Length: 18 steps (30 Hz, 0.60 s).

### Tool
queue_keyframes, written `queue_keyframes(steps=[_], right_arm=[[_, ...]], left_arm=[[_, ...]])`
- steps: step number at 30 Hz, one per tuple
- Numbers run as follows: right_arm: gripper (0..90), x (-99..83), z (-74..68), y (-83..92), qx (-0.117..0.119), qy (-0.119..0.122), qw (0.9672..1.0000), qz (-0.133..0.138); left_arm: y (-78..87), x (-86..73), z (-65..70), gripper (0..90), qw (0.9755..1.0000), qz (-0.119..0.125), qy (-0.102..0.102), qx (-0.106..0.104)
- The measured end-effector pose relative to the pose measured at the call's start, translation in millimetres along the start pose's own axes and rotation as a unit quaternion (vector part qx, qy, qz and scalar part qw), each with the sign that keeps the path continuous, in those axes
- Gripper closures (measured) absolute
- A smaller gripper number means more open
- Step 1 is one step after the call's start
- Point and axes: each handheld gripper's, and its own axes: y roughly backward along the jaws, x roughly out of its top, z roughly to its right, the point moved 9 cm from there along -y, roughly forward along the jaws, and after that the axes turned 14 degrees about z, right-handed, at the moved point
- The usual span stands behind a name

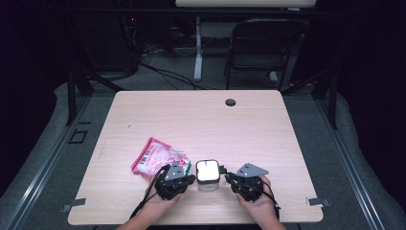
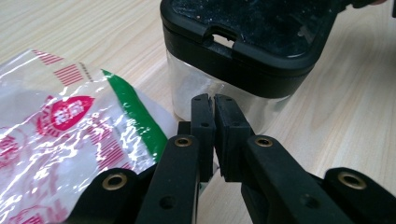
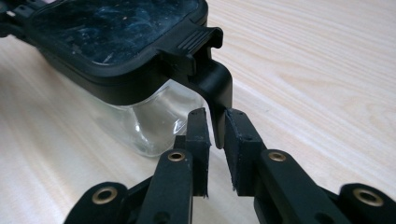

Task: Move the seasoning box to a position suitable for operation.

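A clear container with a black lid (image 1: 208, 171) stands near the table's front edge, between my two grippers. My left gripper (image 1: 193, 178) is at the container's left side. In the left gripper view its jaws (image 2: 215, 100) are shut, with the tips just short of the clear wall (image 2: 187, 88) below the lid (image 2: 252, 28), and I see nothing clearly between them. My right gripper (image 1: 227, 177) is at the container's right side. In the right gripper view it (image 3: 215, 114) is shut on the black latch flap (image 3: 217, 84), which hangs down from the lid's edge (image 3: 116, 28).
A pink and clear plastic bag (image 1: 155, 155) lies left of the container, right beside my left gripper; in the left gripper view the bag (image 2: 70, 140) shows red print and a green stripe. The table (image 1: 201, 120) has a cable hole (image 1: 231, 102) near its back edge.
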Motion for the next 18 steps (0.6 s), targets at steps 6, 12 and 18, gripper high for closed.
queue_keyframes(steps=[6,12,18], right_arm=[[77.8,12.9,-6.1,12.0,0.02,-0.01,0.9996,0.019],[74.7,27.0,-3.9,23.7,0.004,-0.011,0.9989,0.046],[75.3,51.6,4.0,8.6,0.002,-0.041,0.9991,0.011]], left_arm=[[7.0,3.3,-4.7,81.5,0.9996,0.008,0.026,0.004],[9.8,6.9,-5.8,81.6,0.9996,0.015,0.021,0.007],[11.5,8.0,-4.1,83.2,0.9996,0.02,0.018,0.0]])
